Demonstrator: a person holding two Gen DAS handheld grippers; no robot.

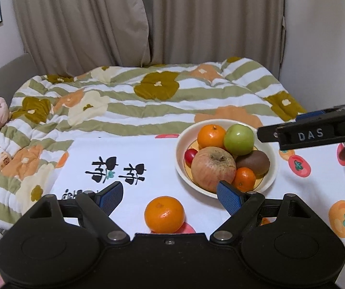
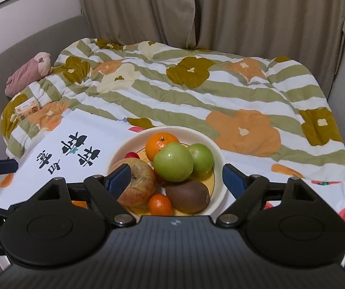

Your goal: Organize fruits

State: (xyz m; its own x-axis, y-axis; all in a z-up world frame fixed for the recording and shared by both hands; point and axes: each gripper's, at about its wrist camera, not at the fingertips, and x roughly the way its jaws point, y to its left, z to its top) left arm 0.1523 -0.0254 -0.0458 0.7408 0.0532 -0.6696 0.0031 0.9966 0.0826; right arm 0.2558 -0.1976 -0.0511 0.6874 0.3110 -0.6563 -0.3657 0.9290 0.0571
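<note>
A round cream ceramic bowl (image 1: pixel 272 166) with a yellow inside stands on a white cloth (image 1: pixel 148 159) printed with black characters and small orange and red fruits, laid over a bench at the foot of a bed. In the bowl lie a large mottled red-and-yellow apple (image 1: pixel 212 168), two glossy green apples (image 2: pixel 173 162), a brown fuzzy kiwi (image 1: pixel 253 161), a bigger orange mandarin (image 1: pixel 211 136) at the far side, a small orange mandarin (image 1: pixel 244 178) at the near rim and a small red cherry tomato (image 1: pixel 190 155) at the left side. In the left wrist view only one green apple shows; the right wrist view shows the second just right of the first.

One loose round orange mandarin (image 1: pixel 164 214) rests on the cloth outside the bowl, to the near left of it. The left claw (image 1: pixel 170 192) has its blue-padded fingers spread wide, with this loose mandarin lying between them and untouched by either pad.

The right claw (image 2: pixel 176 178) hangs above the near side of the bowl with its fingers spread wide too, holding nothing; its left finger (image 2: pixel 120 177) appears in front of the large apple, its right finger beyond the bowl's right rim.

Beyond the bowl a quilt (image 1: pixel 129 101) with green stripes and big orange, olive and cream flowers covers the bed, and beige curtains (image 1: pixel 196 19) hang behind it
</note>
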